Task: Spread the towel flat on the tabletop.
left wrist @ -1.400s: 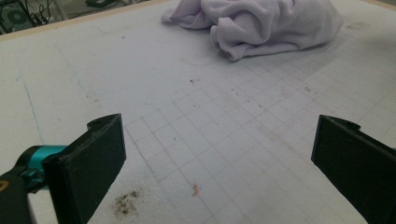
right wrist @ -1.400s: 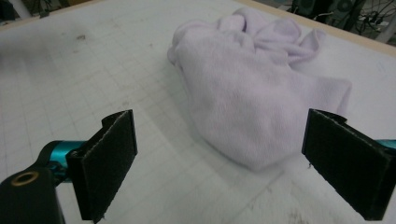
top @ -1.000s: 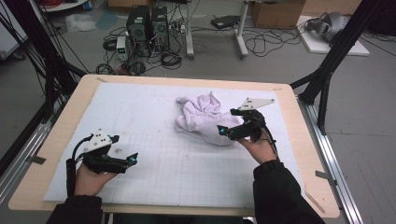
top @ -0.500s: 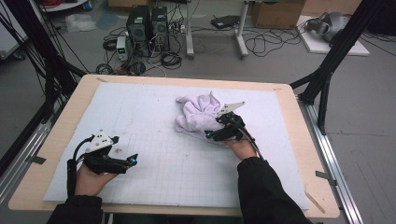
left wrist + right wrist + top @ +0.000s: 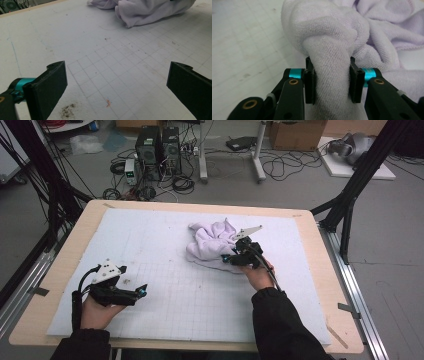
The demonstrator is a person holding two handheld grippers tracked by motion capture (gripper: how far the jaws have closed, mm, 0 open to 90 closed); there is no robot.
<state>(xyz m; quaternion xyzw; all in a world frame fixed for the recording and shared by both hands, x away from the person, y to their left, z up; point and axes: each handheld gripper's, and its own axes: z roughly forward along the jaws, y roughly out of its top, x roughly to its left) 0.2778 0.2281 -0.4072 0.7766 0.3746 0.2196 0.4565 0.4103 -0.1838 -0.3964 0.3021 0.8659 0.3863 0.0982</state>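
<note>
Nearest you, your left gripper rests low at the tabletop's near left corner, held in your left hand, its fingers spread wide with nothing but bare gridded mat between them; in the left gripper view a dark smudge of grit and a small orange fleck lie on the mat just ahead of them. No brand, label or writing can be read on either gripper, on the mat or on the cloth; the mat carries only a faint printed grid of squares. Farther in, a little right of the tabletop's middle, your right gripper reaches in from your dark-sleeved right arm to the near right edge of the crumpled lilac towel. Its fingers have just been closing and now stand narrow, pinching a thick fold of the towel's terry cloth between the pads, as the right gripper view shows up close. The rest of the towel lies bunched in a heap on the mat toward the far edge, right of centre. Beyond the tabletop's far edge, on the floor, stand two dark computer towers among loose cables, with no legible markings at this size.
</note>
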